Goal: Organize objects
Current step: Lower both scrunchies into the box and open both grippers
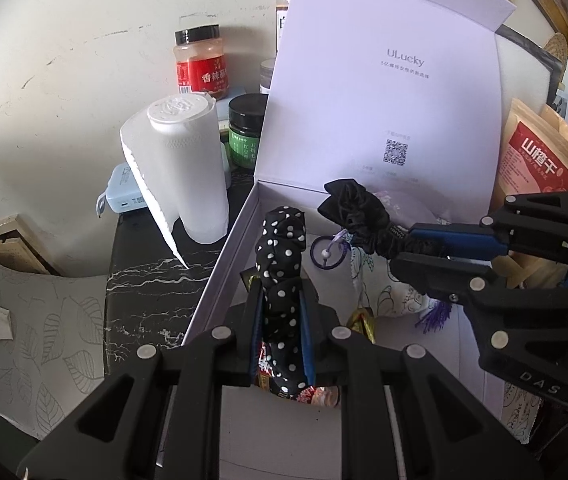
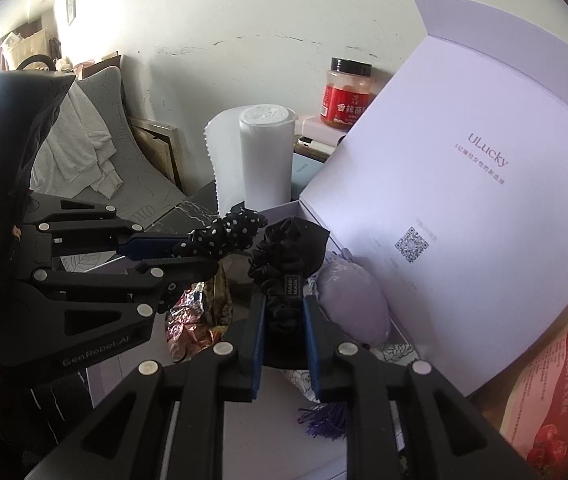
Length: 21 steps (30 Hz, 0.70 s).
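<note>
My left gripper (image 1: 280, 304) is shut on a black polka-dot scrunchie (image 1: 281, 264) and holds it above the open lavender box (image 1: 219, 276); it also shows in the right wrist view (image 2: 223, 234). My right gripper (image 2: 284, 304) is shut on a plain black scrunchie (image 2: 288, 256), also over the box; it shows in the left wrist view (image 1: 358, 210). Inside the box lie a lilac pouch (image 2: 354, 304), a floral cloth (image 1: 396, 296), a purple tassel (image 2: 326, 420), a small ring (image 1: 328, 254) and foil-wrapped sweets (image 2: 195, 320).
The box lid (image 1: 384, 92) stands upright behind. A paper towel roll (image 1: 191, 168), a red-label jar (image 1: 201, 60), a green jar (image 1: 245, 132) and a blue power bank (image 1: 123, 194) sit left on the marbled black table (image 1: 143, 292). A red snack bag (image 1: 536, 160) stands at the right.
</note>
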Motion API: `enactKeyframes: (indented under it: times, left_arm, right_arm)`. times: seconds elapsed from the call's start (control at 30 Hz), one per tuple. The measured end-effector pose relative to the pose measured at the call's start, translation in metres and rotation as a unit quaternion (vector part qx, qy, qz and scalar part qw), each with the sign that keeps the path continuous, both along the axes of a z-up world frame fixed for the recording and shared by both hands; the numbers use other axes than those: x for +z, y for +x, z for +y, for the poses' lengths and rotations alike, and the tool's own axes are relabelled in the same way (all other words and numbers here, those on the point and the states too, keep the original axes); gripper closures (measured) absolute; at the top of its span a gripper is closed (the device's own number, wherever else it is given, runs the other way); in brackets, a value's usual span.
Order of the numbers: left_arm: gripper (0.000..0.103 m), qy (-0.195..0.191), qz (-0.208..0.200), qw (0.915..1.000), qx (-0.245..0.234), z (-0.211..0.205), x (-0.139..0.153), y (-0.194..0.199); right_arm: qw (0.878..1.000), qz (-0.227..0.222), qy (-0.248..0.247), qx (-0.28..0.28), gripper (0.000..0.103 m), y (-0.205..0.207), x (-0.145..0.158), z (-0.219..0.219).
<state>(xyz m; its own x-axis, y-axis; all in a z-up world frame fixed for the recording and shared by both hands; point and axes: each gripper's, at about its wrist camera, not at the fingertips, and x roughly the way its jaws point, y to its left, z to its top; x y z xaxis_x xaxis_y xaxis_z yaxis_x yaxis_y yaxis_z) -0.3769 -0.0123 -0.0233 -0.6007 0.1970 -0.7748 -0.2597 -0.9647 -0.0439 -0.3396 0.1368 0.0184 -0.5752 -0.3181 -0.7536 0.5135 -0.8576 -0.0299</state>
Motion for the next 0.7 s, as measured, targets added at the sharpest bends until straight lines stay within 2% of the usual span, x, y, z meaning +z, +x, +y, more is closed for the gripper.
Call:
enactKeyframes:
  times: [0.2,0.27,0.37,0.47,0.5,0.63,0.7]
  left_arm:
    - [0.087,0.003,-0.006,0.9999,0.008,-0.001,-0.002,0.001]
    - [0.086,0.002,-0.004,0.9999,0.015,-0.003,0.000,0.002]
    - [0.082,0.002,0.001,0.9998,0.021,-0.004,0.006,0.006]
    - [0.075,-0.002,0.005,0.9996,0.028,-0.005,0.013,0.011]
    - [0.071,-0.002,0.007,0.9996,0.029,-0.006,0.016,0.012]
    - [0.067,-0.002,0.017,0.9992,0.035,-0.007,0.029,0.021]
    - [0.057,-0.003,0.023,0.9990,0.038,-0.007,0.037,0.026]
  right_arm:
    - [1.000,-0.004,0.003,-0.004,0.084,-0.003,-0.002,-0.002]
    - [1.000,-0.004,0.003,-0.004,0.079,-0.002,-0.002,-0.002]
    - [1.000,-0.001,0.004,-0.005,0.069,0.001,0.001,-0.003]
    - [1.000,0.004,0.011,-0.011,0.064,0.003,0.005,-0.002]
    - [1.000,0.006,0.011,-0.014,0.063,0.004,0.007,-0.002]
    - [1.000,0.013,0.011,-0.024,0.063,0.008,0.016,0.003]
    - [0.999,0.019,0.008,-0.026,0.063,0.012,0.024,0.005]
